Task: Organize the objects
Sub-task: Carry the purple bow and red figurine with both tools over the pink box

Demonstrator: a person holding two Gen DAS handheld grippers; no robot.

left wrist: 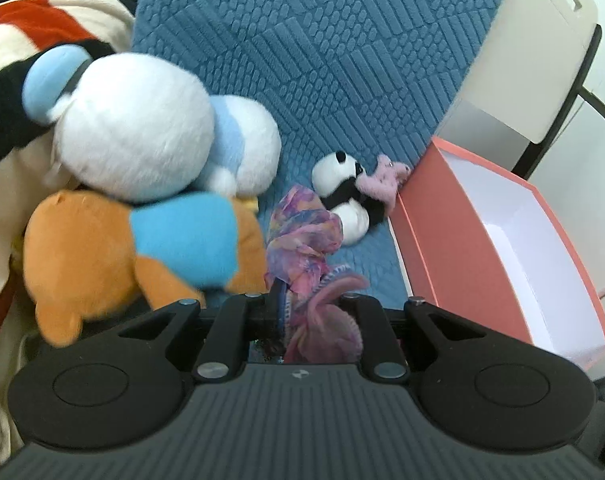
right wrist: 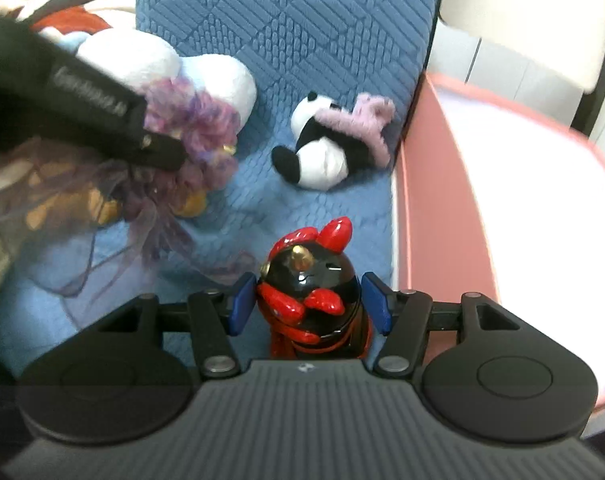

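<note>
My left gripper (left wrist: pixel 302 304) is shut on a pink and purple sheer scarf (left wrist: pixel 302 236) that bunches up over the blue mat; its fingers are hidden by the cloth. It also shows in the right wrist view (right wrist: pixel 158 152) with the scarf (right wrist: pixel 198 128) hanging from it. My right gripper (right wrist: pixel 308 300) has its blue pads (right wrist: pixel 240 300) on either side of a black and red figurine (right wrist: pixel 310 288), holding it. A panda plush (right wrist: pixel 318 148) with a pink plush (right wrist: pixel 372 120) lies on the mat beside an open pink box (right wrist: pixel 434 184), which also shows in the left wrist view (left wrist: pixel 462 240).
A white and blue plush (left wrist: pixel 142 128) and an orange plush in a blue shirt (left wrist: pixel 102 248) lie at the left on the blue quilted mat (left wrist: pixel 322 60). A striped blanket (left wrist: pixel 22 20) lies further left. A white cabinet (left wrist: pixel 542 40) stands behind the box.
</note>
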